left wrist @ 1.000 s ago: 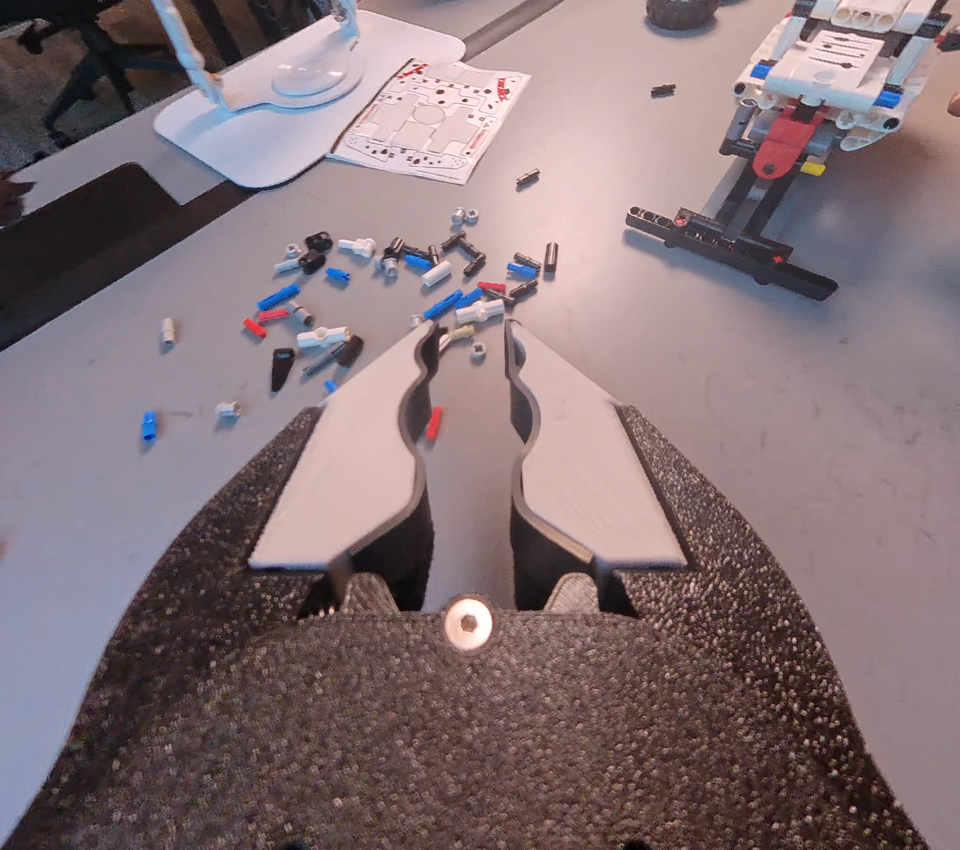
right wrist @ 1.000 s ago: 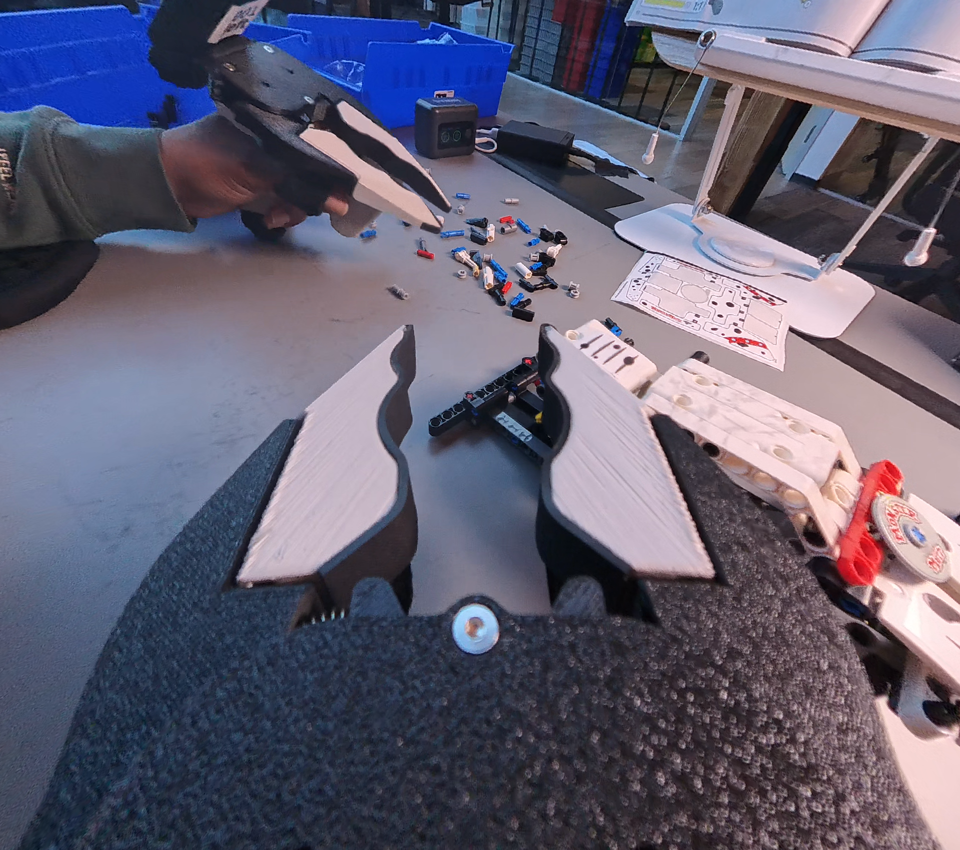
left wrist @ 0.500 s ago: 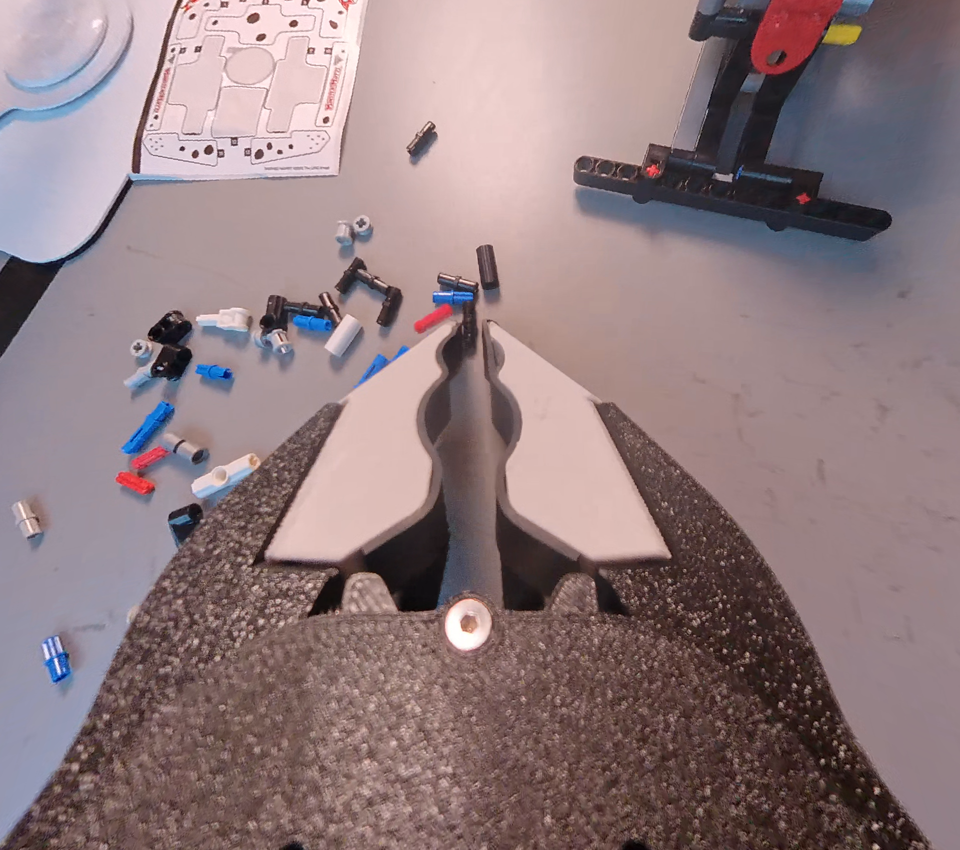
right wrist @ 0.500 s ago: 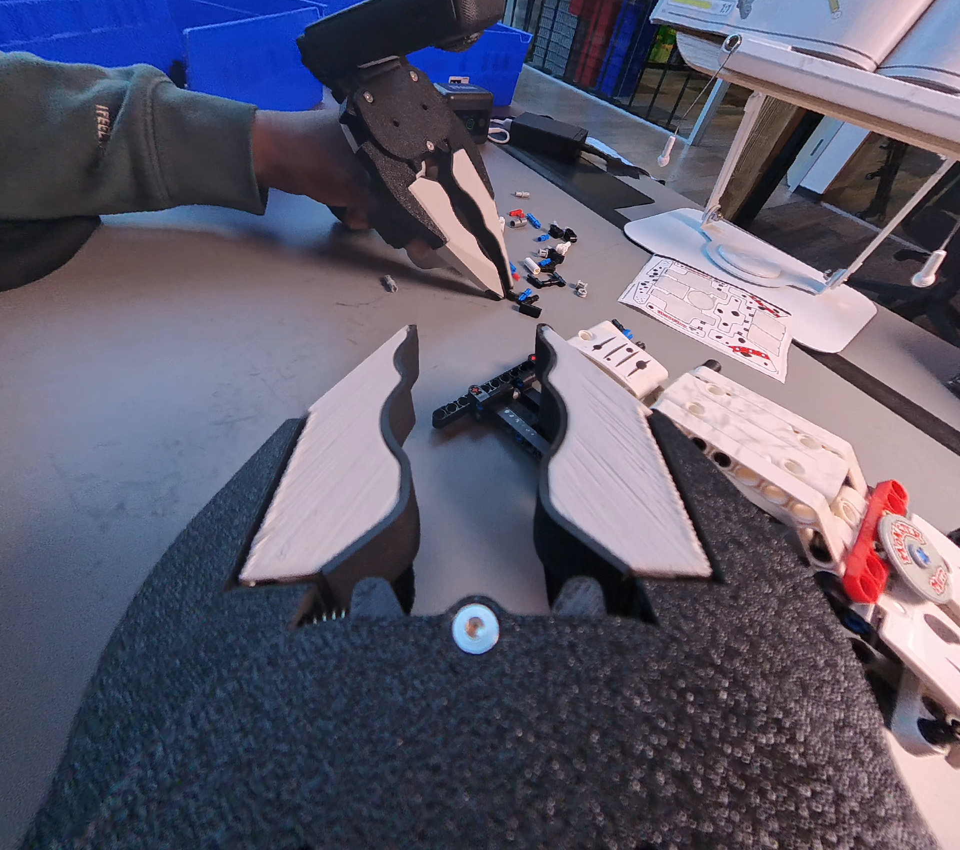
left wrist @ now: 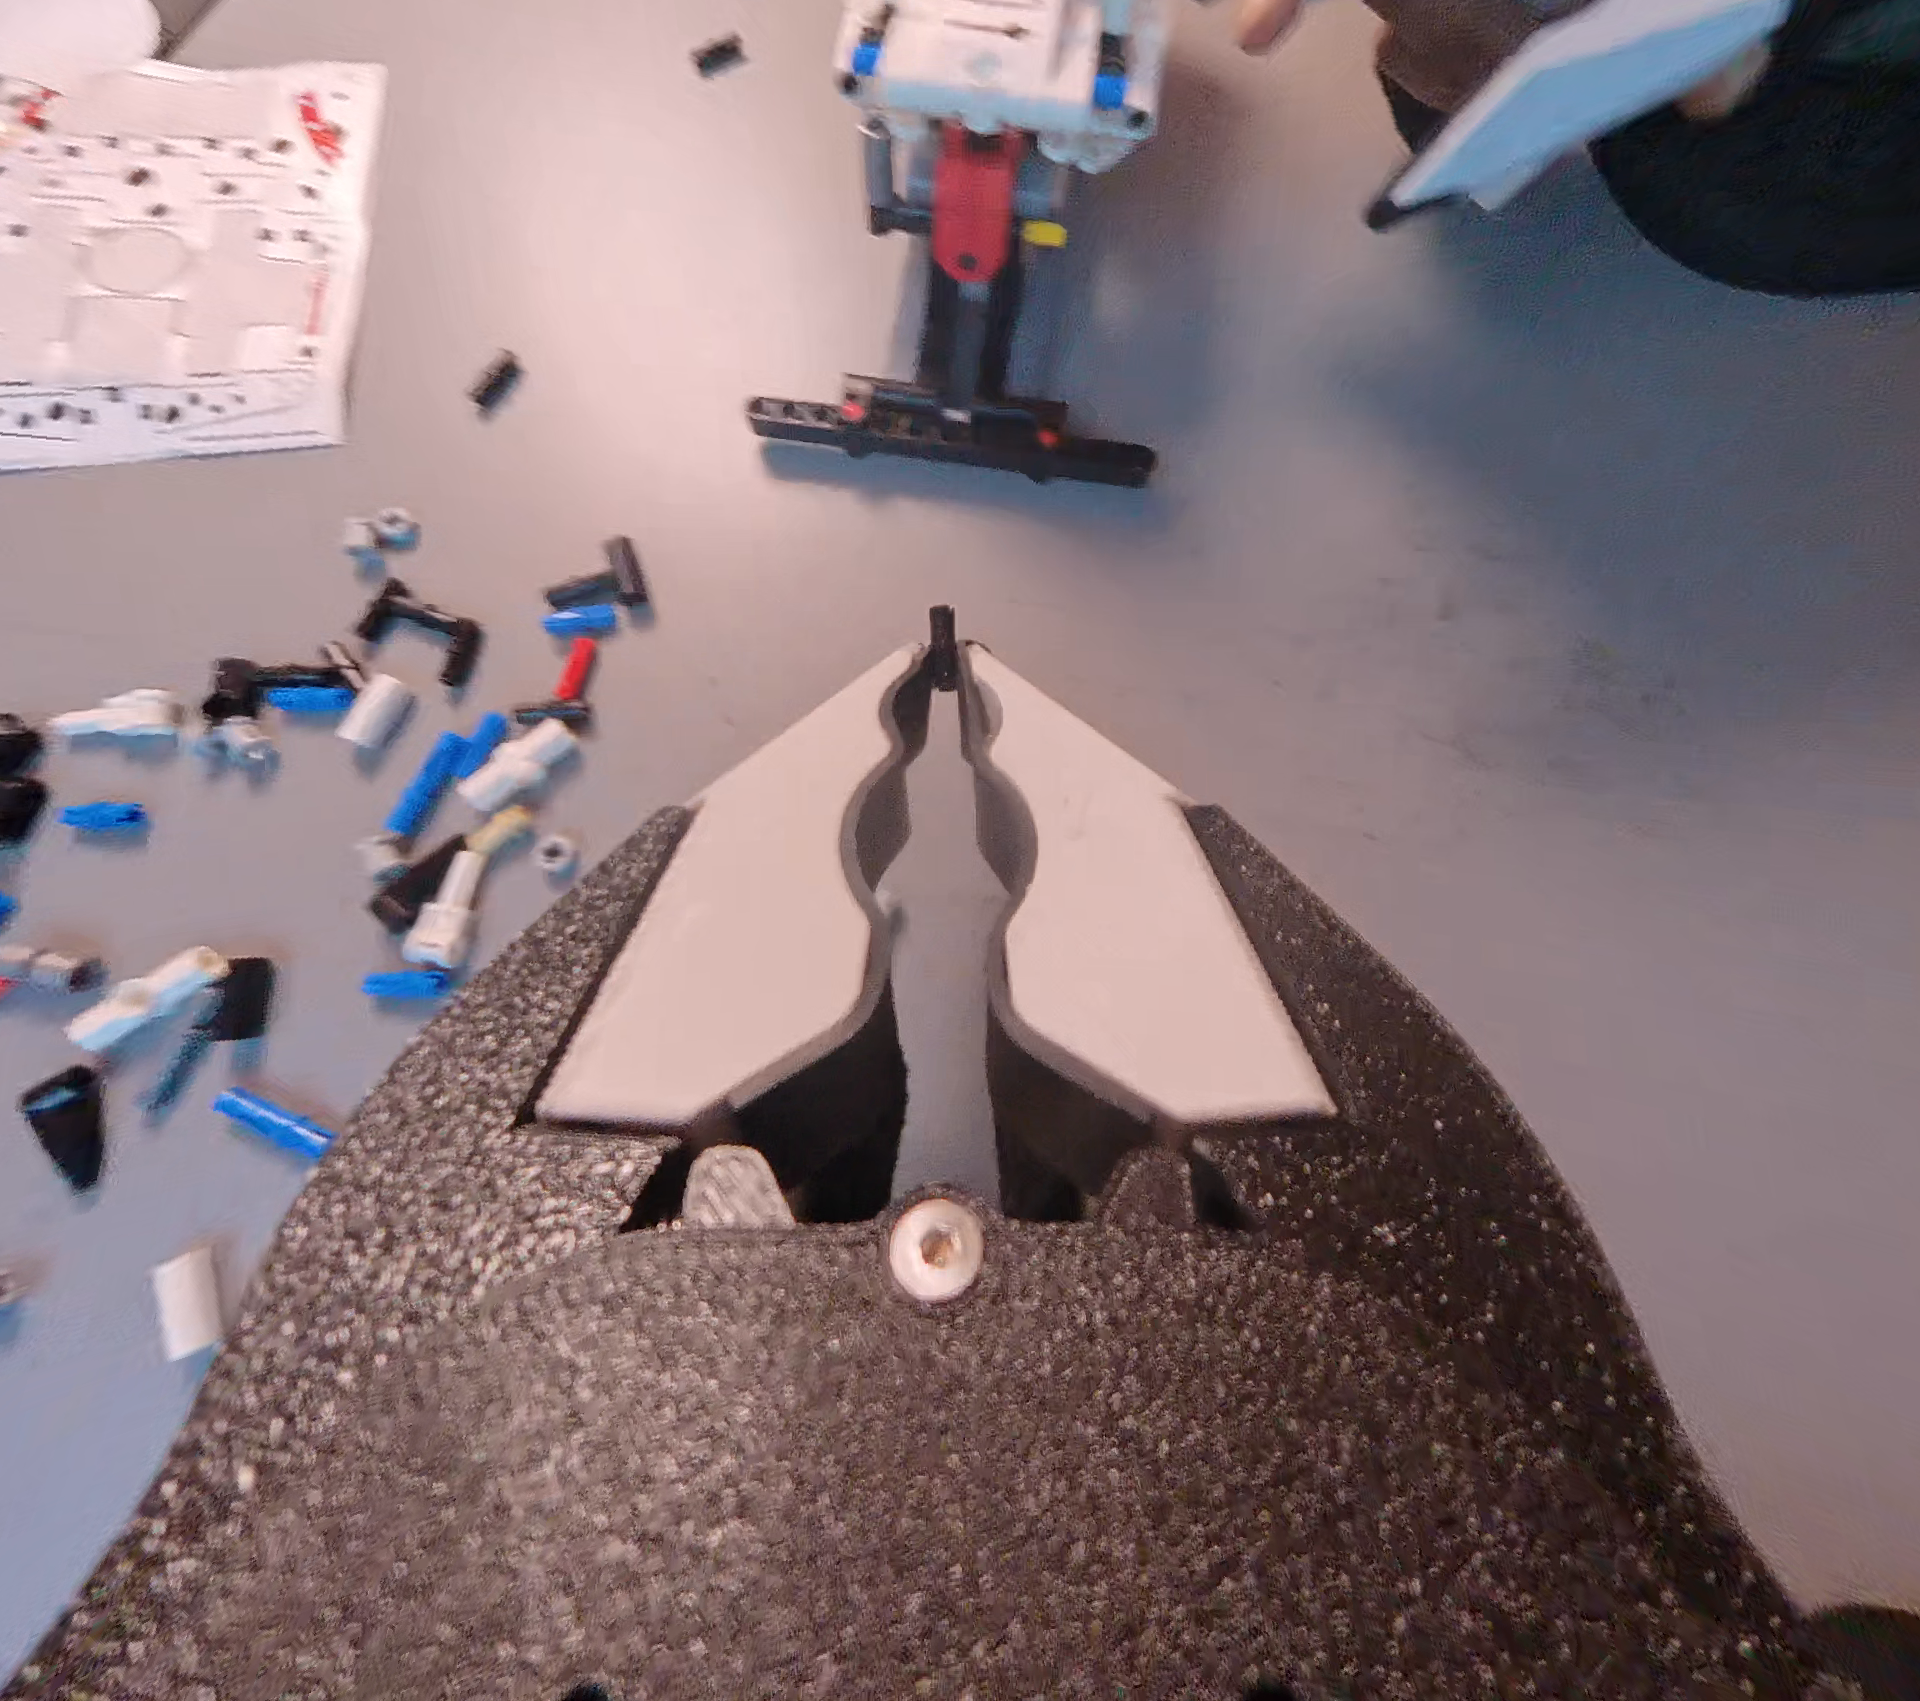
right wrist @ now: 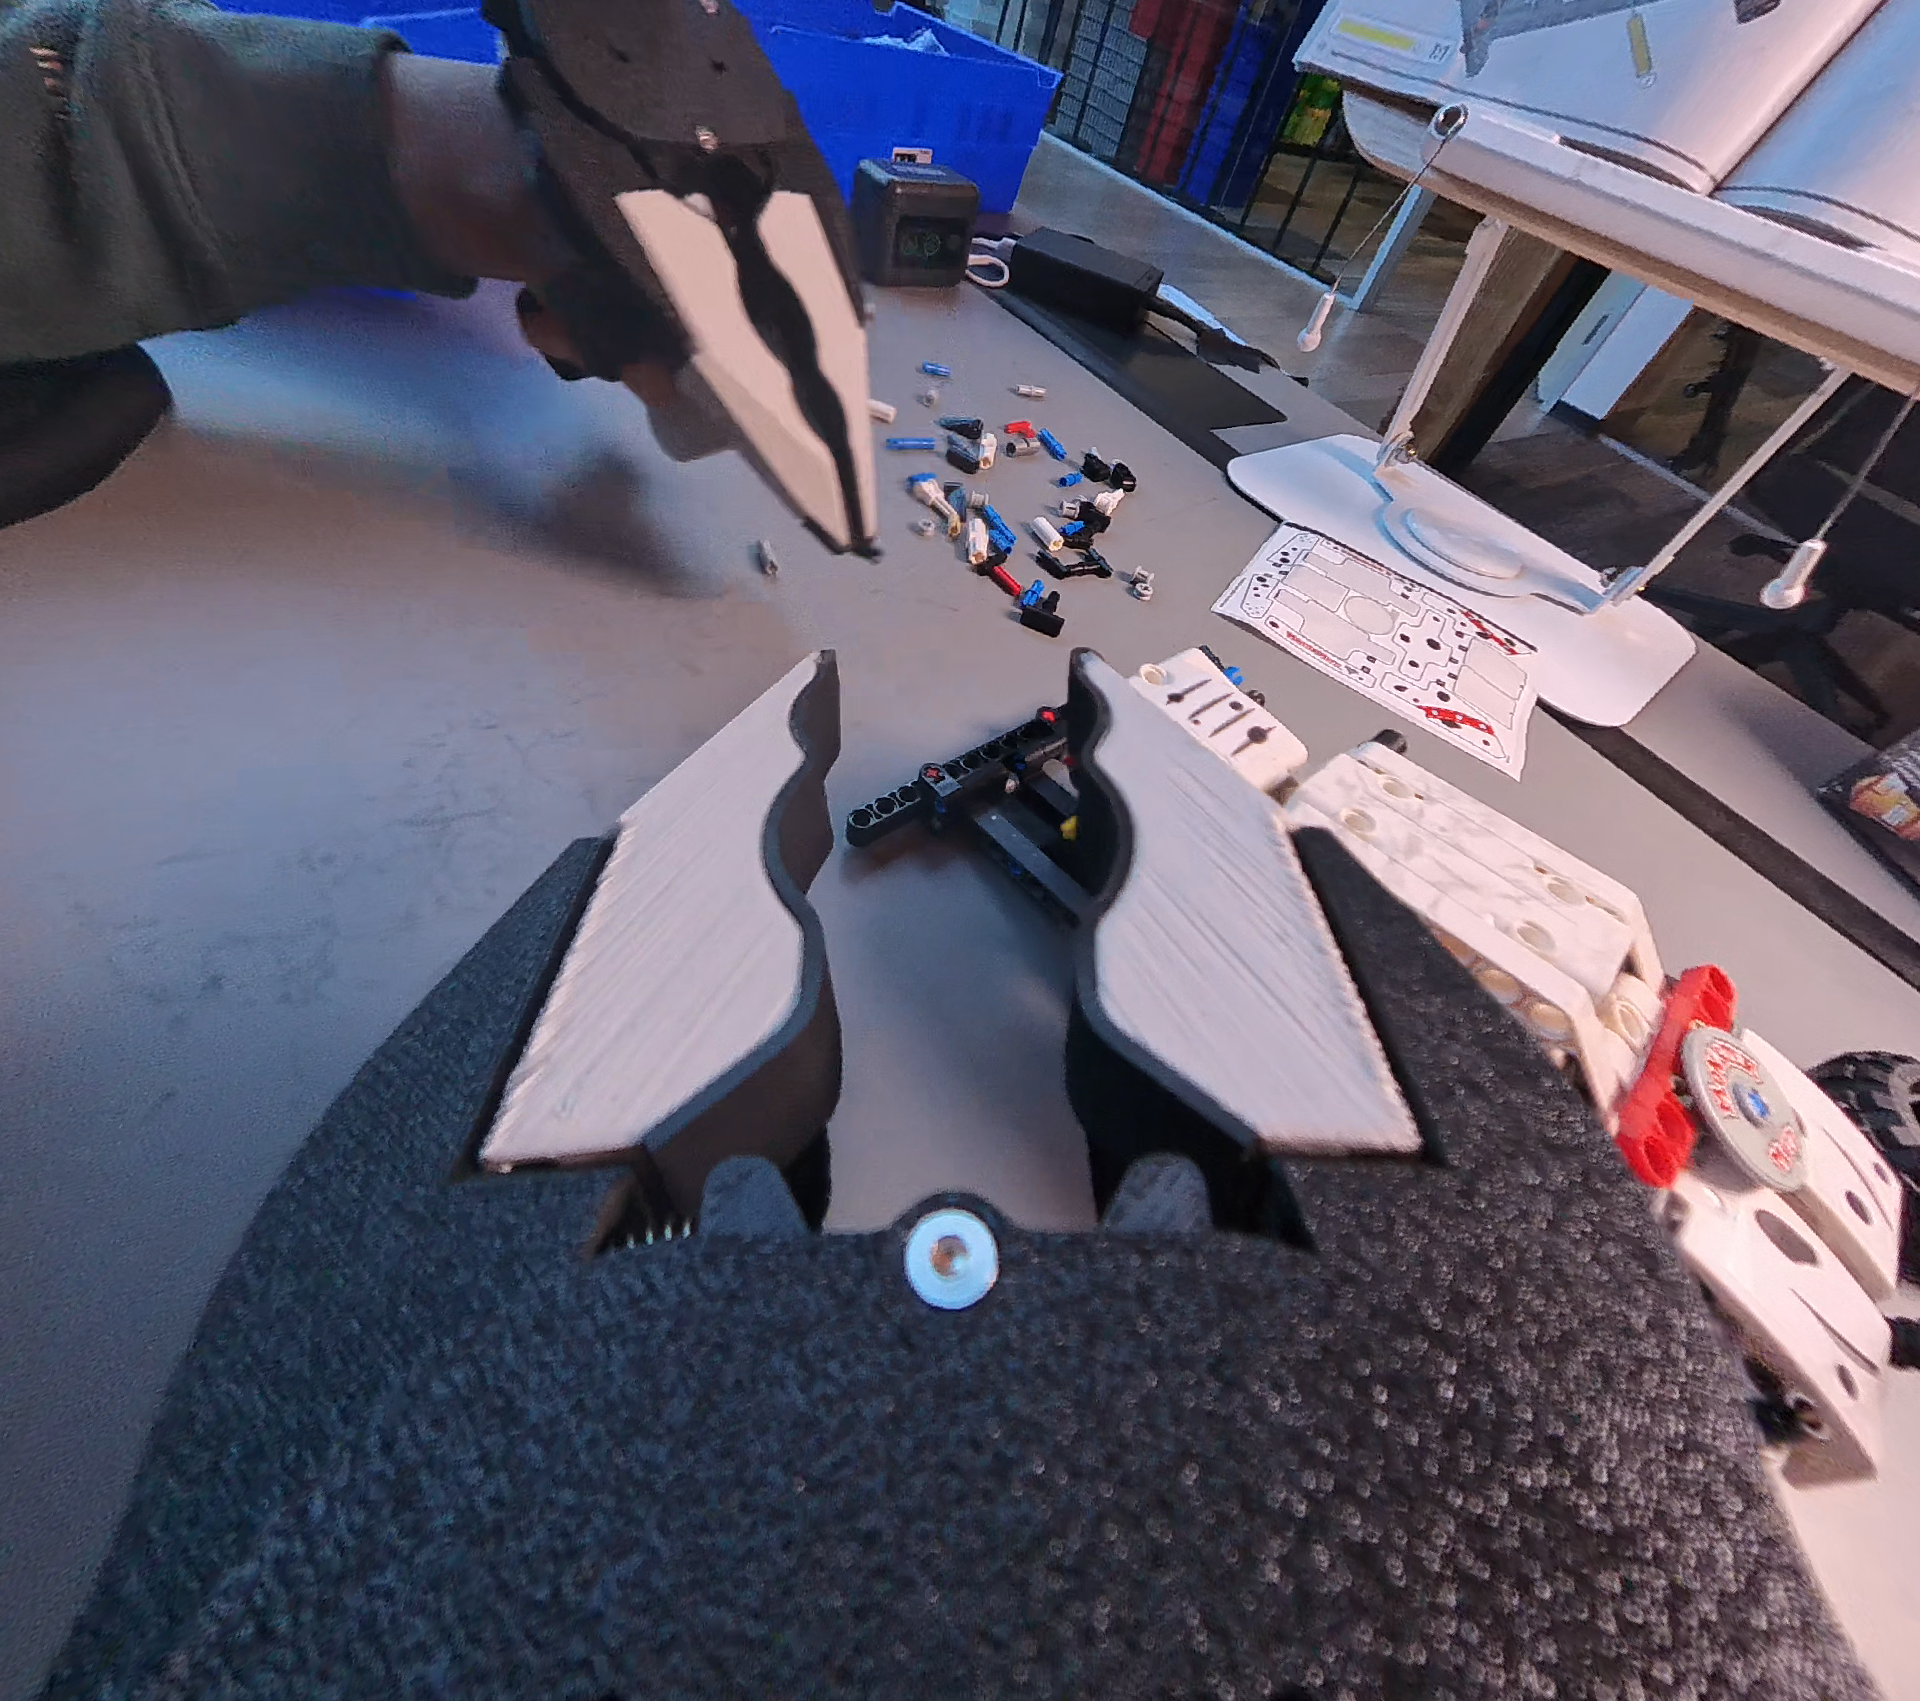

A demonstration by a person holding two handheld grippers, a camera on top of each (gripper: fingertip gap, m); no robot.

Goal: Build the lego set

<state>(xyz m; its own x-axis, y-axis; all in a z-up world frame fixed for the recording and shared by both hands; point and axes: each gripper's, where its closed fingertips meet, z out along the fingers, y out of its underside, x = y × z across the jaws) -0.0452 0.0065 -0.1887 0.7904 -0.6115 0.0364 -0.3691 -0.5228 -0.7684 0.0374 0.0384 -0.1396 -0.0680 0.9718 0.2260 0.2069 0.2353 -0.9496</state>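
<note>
We've got the left gripper (left wrist: 943,664) pinching a small black plastic pin (left wrist: 941,631) above the grey worktop (left wrist: 1507,716), right gripper (right wrist: 951,695) gaping empty beside the half-built white-and-black lego truck (left wrist: 997,41), loose pins (left wrist: 457,768) and tyres still unfitted.

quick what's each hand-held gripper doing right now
Left hand-held gripper: closed on a small black pin.
Right hand-held gripper: open, empty.

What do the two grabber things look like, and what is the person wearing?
Each gripper, left and right, has a rough, speckled black body, two pale grey pointed fingers with wavy black inner edges, and a silver screw. The left one carries a label; a dark green sleeve shows.
</note>
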